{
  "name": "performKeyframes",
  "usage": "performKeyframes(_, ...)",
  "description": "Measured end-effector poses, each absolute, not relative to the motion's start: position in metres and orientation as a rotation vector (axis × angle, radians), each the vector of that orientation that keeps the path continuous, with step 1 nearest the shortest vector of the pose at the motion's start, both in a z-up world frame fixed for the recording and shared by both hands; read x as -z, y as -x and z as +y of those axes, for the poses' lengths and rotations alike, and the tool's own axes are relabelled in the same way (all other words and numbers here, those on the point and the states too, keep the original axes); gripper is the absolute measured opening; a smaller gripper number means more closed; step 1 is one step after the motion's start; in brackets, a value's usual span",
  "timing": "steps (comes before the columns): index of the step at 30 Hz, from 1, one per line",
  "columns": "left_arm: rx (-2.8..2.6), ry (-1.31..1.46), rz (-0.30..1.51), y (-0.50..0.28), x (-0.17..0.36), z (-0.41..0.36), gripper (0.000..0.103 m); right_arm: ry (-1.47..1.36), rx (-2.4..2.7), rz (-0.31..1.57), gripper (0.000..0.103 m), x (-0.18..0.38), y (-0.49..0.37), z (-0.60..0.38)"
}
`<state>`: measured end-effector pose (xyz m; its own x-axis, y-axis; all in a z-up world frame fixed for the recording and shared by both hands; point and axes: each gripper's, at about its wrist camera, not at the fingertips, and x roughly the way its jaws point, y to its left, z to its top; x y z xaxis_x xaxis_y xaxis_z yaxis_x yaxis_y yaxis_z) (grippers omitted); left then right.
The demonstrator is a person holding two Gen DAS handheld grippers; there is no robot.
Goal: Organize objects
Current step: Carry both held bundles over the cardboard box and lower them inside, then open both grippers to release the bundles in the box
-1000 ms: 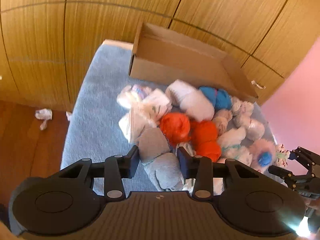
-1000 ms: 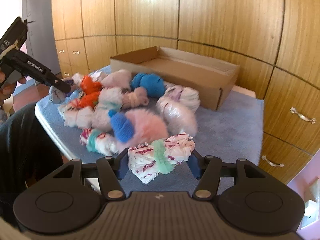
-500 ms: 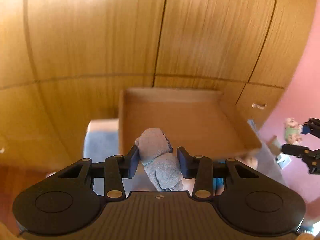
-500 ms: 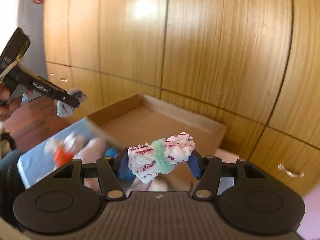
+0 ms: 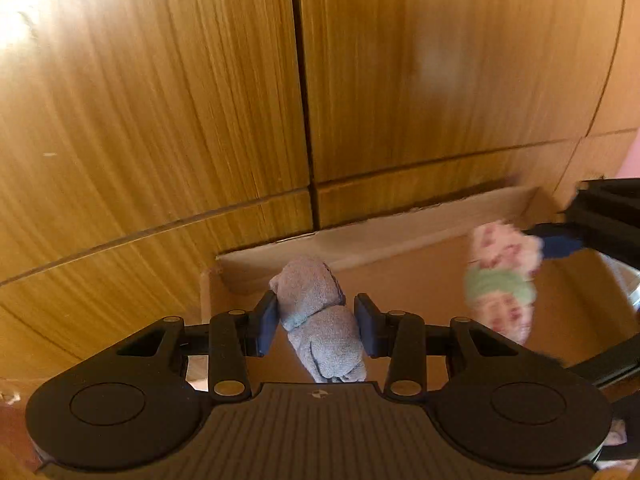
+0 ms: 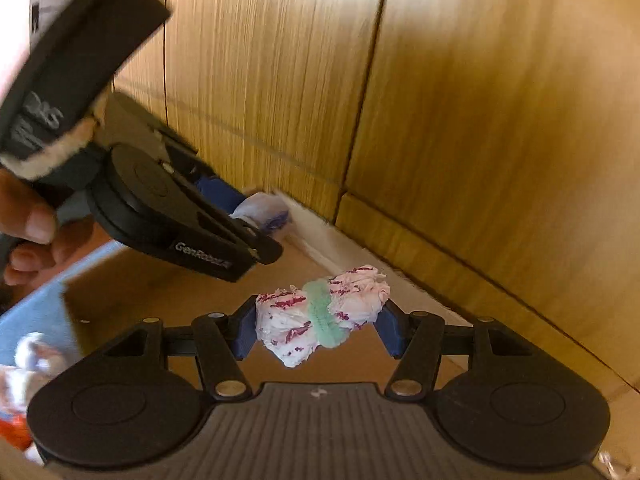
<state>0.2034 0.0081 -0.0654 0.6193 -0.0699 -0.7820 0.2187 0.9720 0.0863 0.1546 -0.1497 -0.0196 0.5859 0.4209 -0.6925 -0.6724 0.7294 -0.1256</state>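
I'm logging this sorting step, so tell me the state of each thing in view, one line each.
Left tool: shut on rolled grey sock bundle, above the box.
Right tool: shut on white, red-flecked sock bundle with green band.
Open brown cardboard box: nothing visible inside.

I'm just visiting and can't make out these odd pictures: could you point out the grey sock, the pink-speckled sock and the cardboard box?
grey sock (image 5: 316, 320), left wrist view, middle of the bundle.
pink-speckled sock (image 6: 320, 316), right wrist view, on its green band.
cardboard box (image 5: 420, 276), left wrist view, bare floor inside.
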Motion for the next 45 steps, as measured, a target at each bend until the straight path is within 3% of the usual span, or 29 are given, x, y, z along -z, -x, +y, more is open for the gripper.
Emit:
performKeyframes(15, 0.154, -0.210, 0.955, -0.233, 0.108, 0.010, 0.052, 0.511, -0.722, 0.773, 0.060, 0.081, -0.208, -0.100)
performKeyframes(22, 0.146, -0.203, 0.923, -0.221, 0.102, 0.007, 0.072, 0.519, -0.708, 0.756, 0.071, 0.083, -0.203, -0.098)
performKeyframes(45, 0.103, -0.131, 0.912, -0.181, 0.099, 0.024, 0.079, 0.451, -0.602, 0.795, 0.082, 0.076, -0.192, -0.086)
